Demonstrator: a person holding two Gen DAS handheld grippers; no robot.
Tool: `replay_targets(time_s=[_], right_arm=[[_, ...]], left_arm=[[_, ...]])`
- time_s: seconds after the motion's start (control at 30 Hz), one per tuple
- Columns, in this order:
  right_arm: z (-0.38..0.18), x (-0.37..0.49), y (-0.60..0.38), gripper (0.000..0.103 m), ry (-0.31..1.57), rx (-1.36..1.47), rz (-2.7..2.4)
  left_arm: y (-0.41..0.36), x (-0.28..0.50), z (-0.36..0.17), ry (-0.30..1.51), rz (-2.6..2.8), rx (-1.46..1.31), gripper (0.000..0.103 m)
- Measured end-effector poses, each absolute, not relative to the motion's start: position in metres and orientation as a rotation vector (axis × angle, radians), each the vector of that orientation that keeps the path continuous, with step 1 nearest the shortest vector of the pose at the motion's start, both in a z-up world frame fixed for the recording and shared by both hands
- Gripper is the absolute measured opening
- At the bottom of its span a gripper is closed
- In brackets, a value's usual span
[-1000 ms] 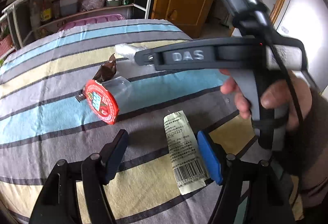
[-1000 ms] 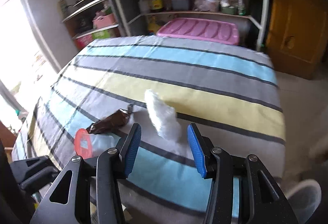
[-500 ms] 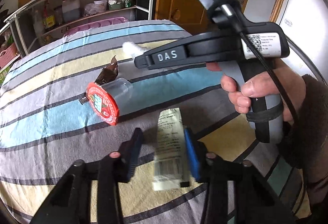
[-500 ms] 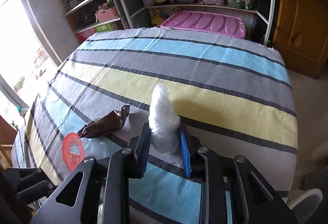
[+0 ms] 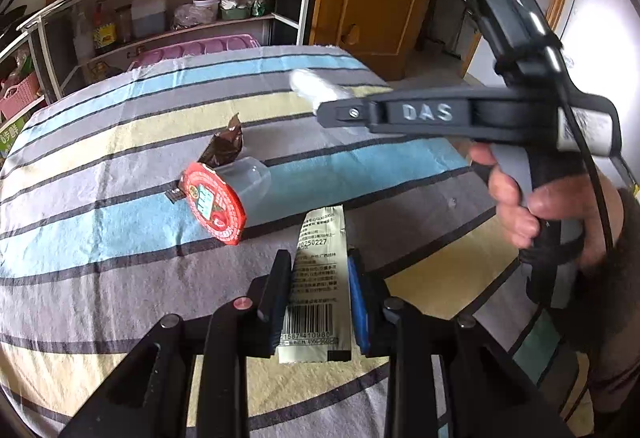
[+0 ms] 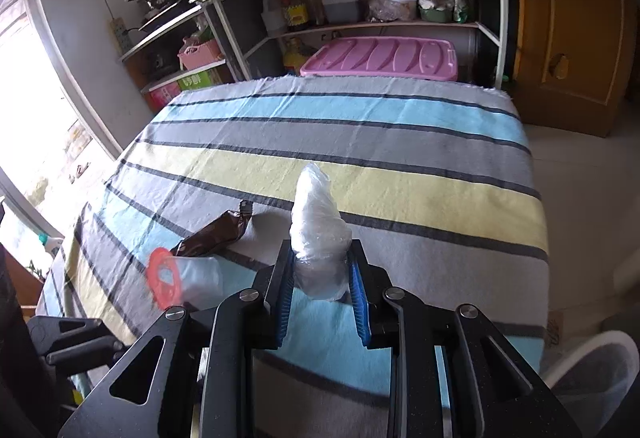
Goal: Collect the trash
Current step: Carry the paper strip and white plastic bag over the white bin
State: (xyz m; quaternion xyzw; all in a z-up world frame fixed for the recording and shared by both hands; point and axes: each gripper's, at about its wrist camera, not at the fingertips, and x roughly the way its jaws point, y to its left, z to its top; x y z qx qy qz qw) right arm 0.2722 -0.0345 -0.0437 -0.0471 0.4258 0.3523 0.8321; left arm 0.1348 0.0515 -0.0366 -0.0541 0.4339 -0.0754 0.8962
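On the striped tablecloth point(image 5: 120, 141) lies a pale snack packet point(image 5: 318, 278) with a barcode. My left gripper point(image 5: 319, 258) has it between its blue pads, which touch both edges while the jaws are still closing. My right gripper point(image 6: 321, 250) is shut on a crumpled clear plastic bag point(image 6: 316, 205), lifted a little off the cloth. In the left wrist view the right gripper point(image 5: 324, 111) shows from the side in a person's hand point(image 5: 520, 197), with the plastic bag point(image 5: 310, 85) at its tip. A clear cup with a red lid point(image 5: 216, 201) lies on its side beside a brown wrapper point(image 5: 224, 147).
Behind the table stand metal shelves point(image 6: 360, 25) with bottles and pots, and a pink lidded bin point(image 6: 380, 57). A wooden door point(image 6: 580, 37) is at the right. A white bin point(image 6: 592, 370) stands on the floor past the table's right edge.
Both grippers went from open to closed: the left around the packet, the right around the plastic bag. The right gripper then rose slightly with the bag.
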Motion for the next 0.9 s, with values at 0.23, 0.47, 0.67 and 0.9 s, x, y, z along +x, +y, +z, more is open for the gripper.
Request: replay_targets(time_s=[0.23, 0.47, 0.67, 0.9], right_arm=[[-0.028, 0.249, -0.059, 0.027, 0.865, -0.052, 0.728], [-0.014, 0.228, -0.095, 0.027, 0.834, -0.011, 0.682], [0.0, 0.211, -0.129, 0.027, 0.799, 0.006, 0.631], [0.007, 0.194, -0.172, 0.027, 0.771, 0.033, 0.56]], left_arm=[[0.048, 0.127, -0.019, 0.858, -0.15, -0.092, 0.029], [0.029, 0.121, 0.0, 0.816, -0.174, -0.053, 0.029], [0.007, 0.119, 0.014, 0.786, -0.21, -0.029, 0.029], [-0.028, 0.124, 0.024, 0.763, -0.278, 0.003, 0.029]])
